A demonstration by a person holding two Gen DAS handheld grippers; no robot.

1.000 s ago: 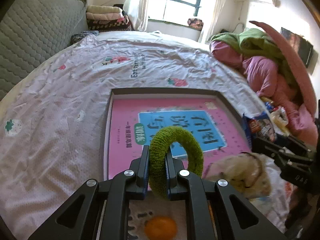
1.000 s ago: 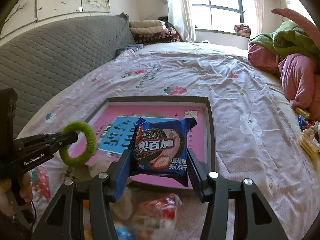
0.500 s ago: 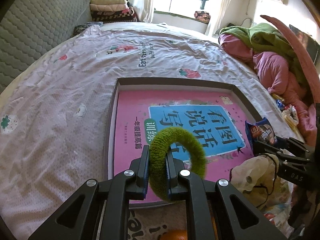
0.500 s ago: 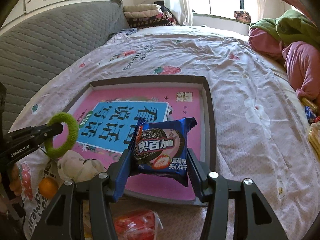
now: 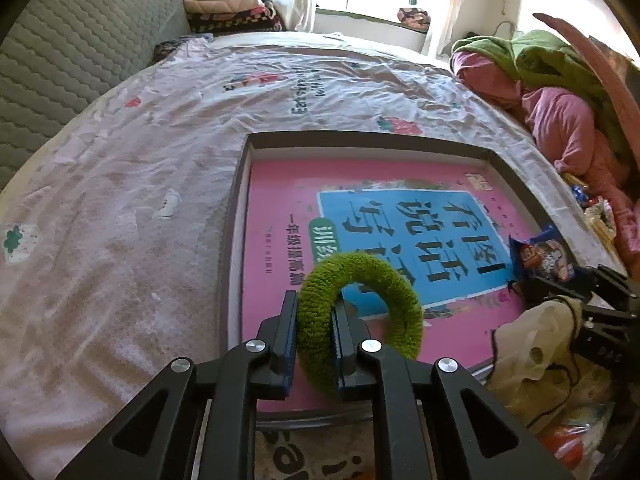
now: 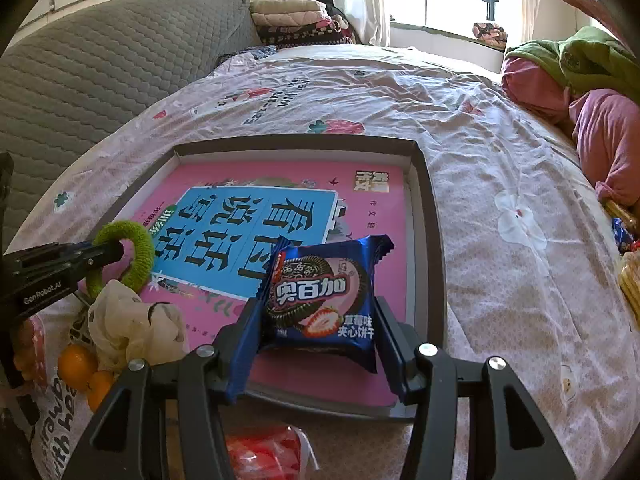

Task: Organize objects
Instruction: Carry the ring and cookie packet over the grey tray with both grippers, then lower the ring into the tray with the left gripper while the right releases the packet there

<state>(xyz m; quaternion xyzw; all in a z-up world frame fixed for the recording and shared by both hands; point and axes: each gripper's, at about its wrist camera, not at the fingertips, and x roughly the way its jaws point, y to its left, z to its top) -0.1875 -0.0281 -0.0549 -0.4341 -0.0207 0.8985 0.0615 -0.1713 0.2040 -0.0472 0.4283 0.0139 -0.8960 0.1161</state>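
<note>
Between the pads of my left gripper (image 5: 316, 340) sits a fuzzy green fabric hair ring (image 5: 360, 316), pinched through one side of its loop with the jaws nearly closed, so the rest of the ring hangs free out ahead of the fingers. I judge that edge grip keeps the soft loop from folding. Just beyond and below it lies the shallow dark-rimmed tray (image 5: 236, 216) on the bed, lined with a pink and blue workbook (image 5: 280, 208), which I take as the drop spot. Off to that gripper's right a crumpled cream plastic bag (image 5: 532, 344) rests at the tray's near corner. My right gripper (image 6: 320, 320) stands about half open, clamped across the flat sides of a blue strawberry sandwich-biscuit packet (image 6: 324, 292), held upright above the tray's near right part, probably for setting down beside the ring.
</note>
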